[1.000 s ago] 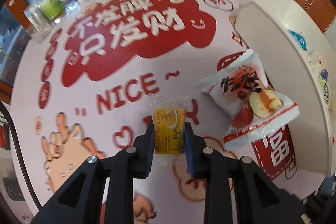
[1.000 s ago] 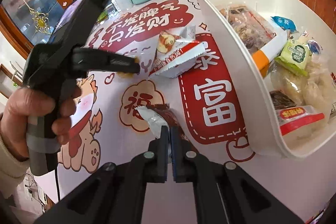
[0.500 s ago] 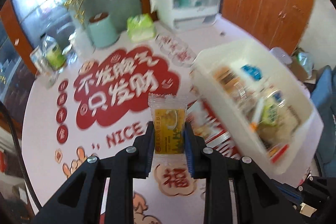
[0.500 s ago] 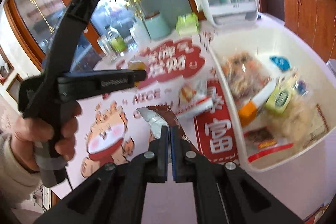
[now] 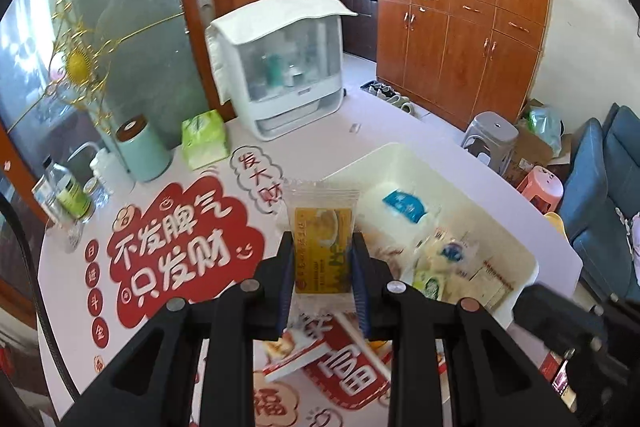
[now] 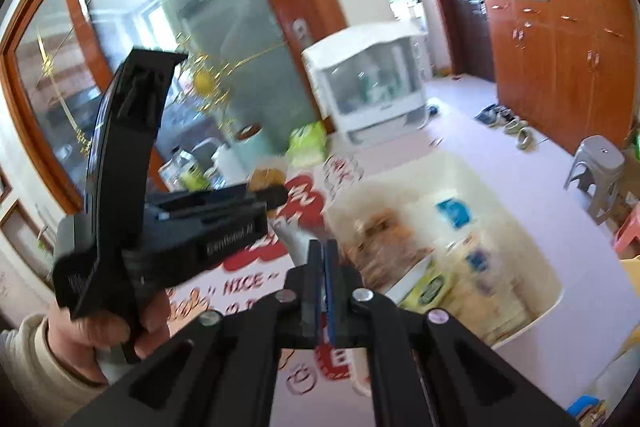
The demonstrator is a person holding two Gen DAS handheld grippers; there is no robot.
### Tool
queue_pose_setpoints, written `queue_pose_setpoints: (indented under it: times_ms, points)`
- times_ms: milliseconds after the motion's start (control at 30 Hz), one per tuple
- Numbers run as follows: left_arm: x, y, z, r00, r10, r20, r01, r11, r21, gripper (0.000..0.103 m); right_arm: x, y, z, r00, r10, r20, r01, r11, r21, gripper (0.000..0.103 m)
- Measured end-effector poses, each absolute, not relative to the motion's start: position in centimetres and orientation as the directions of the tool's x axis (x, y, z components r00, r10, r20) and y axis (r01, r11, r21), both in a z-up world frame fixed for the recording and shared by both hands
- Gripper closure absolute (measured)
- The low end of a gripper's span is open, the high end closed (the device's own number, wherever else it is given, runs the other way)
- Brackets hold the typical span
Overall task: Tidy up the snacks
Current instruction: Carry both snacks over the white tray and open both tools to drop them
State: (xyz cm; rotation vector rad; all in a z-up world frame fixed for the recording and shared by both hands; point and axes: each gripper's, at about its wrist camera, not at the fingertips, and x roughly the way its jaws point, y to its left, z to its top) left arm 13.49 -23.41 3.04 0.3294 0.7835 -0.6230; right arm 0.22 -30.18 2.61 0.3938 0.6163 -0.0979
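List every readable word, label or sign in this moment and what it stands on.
"不发脾气 只发财" on the tablecloth, in the red cloud.
"NICE" on the tablecloth, right wrist view.
"发大财" beside the red cloud.
"富" and "福" on the tablecloth.
"日进斗金" in small red circles.
Brand on the left tool's body: blurred.
Yellow snack packet print: too small.

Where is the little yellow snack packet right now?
In the left wrist view, the yellow snack packet is pinched upright between the left gripper fingers, up in the air at the near-left edge of the white snack bin.
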Motion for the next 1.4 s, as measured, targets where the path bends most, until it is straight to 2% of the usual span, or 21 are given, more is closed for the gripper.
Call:
queue_pose_setpoints:
  times_ms: [167, 333, 367, 433, 467, 500, 533, 700, 933, 1233, 1400]
  points:
    - [14.1, -27.1, 1.9, 0.544, -0.376, -0.75, 0.635, 0.769, 0.074, 0.079, 0.5, -33.6, 2.4, 0.811, -0.035, -0.584, 0.269, 0.909, 0.319, 0.102]
    - [14.7, -30.4, -0.5, 0.52, -0.328, -0.788, 0.636, 0.765, 0.102, 0.077, 1.5, -37.1, 0.2, 0.774, -0.076, -0.629, 0.339, 0.888, 0.309, 0.102]
    - [14.9, -31.0, -1.2, 0.516, -0.31, -0.799, 0.632, 0.767, 0.111, 0.071, 1.7, -37.6, -0.3, 0.764, -0.08, -0.64, 0.347, 0.888, 0.303, 0.102]
    - [14.9, -31.7, -2.1, 0.511, -0.283, -0.811, 0.629, 0.766, 0.129, 0.045, 1.7, -38.4, -1.1, 0.75, -0.073, -0.658, 0.355, 0.883, 0.307, 0.102]
    - [14.9, -31.9, -2.6, 0.515, -0.268, -0.814, 0.624, 0.769, 0.142, 0.023, 1.7, -38.7, -1.3, 0.744, -0.068, -0.664, 0.359, 0.88, 0.312, 0.102]
    - [14.9, -32.1, -2.9, 0.524, -0.255, -0.813, 0.616, 0.772, 0.155, 0.014, 1.6, -39.1, -1.7, 0.736, -0.058, -0.675, 0.364, 0.874, 0.322, 0.101]
    - [14.9, -32.1, -3.1, 0.535, -0.245, -0.809, 0.609, 0.775, 0.168, 0.014, 1.6, -39.5, -2.0, 0.726, -0.047, -0.686, 0.367, 0.87, 0.329, 0.1]
    - [15.5, -31.6, -4.0, 0.514, -0.223, -0.828, 0.601, 0.782, 0.163, 0.014, 1.1, -40.9, -3.2, 0.705, -0.032, -0.708, 0.395, 0.847, 0.355, 0.082]
    - [16.1, -29.5, -2.9, 0.519, -0.212, -0.828, 0.582, 0.798, 0.16, 0.014, 0.6, -41.2, -3.6, 0.698, -0.034, -0.716, 0.414, 0.835, 0.364, 0.079]
    - [16.2, -25.2, 1.9, 0.582, -0.218, -0.784, 0.586, 0.781, 0.218, 0.014, 1.4, -38.3, -3.0, 0.704, 0.001, -0.71, 0.376, 0.848, 0.374, 0.078]
    - [16.6, -21.9, 4.6, 0.62, -0.222, -0.752, 0.578, 0.778, 0.246, 0.014, 2.6, -35.5, -1.7, 0.719, 0.024, -0.695, 0.332, 0.866, 0.373, 0.067]
